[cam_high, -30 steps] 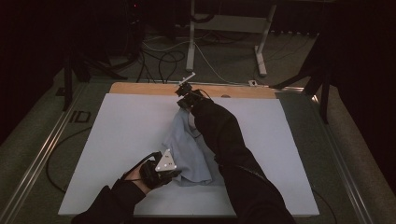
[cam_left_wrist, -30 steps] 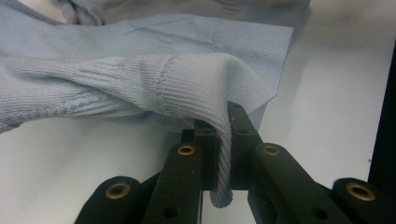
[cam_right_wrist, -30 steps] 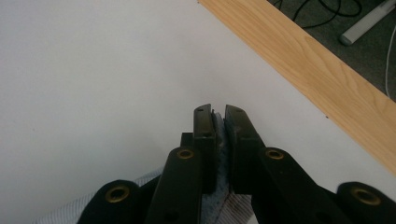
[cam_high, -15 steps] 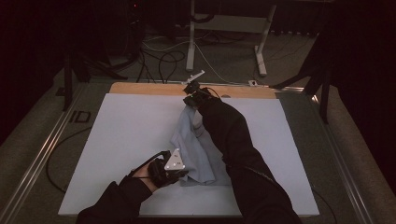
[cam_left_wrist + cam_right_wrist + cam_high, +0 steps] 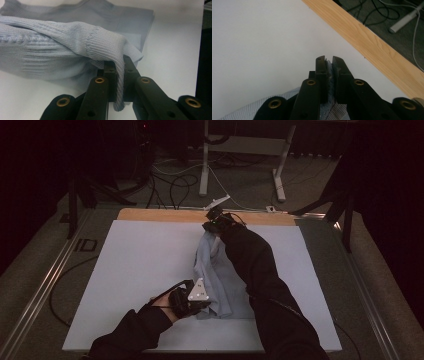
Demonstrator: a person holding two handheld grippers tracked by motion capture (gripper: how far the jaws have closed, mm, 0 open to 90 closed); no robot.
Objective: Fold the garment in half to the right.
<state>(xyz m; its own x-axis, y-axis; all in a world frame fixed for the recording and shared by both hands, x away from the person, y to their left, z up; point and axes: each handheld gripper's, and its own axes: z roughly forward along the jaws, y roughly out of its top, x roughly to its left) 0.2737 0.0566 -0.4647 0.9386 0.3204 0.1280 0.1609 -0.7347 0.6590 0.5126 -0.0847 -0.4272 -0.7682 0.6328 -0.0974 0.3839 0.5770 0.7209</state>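
jaws pinched shut at both ends of a pale blue ribbed knit sweater (image 5: 220, 280), seen from the high view stretched near to far across the middle of the white table top (image 5: 135, 265); left gripper (image 5: 187, 301) at the near end, right gripper (image 5: 212, 225) at the far end by the wooden edge strip (image 5: 165, 214).

left gripper view: ribbed hem (image 5: 119, 82) clamped tight, knit bunched and sagging. soft, light, stretchy, likely to slip if gripped thin; best held at thick hem.

right gripper view: thin fold of blue knit (image 5: 330, 75) squeezed between closed jaws.
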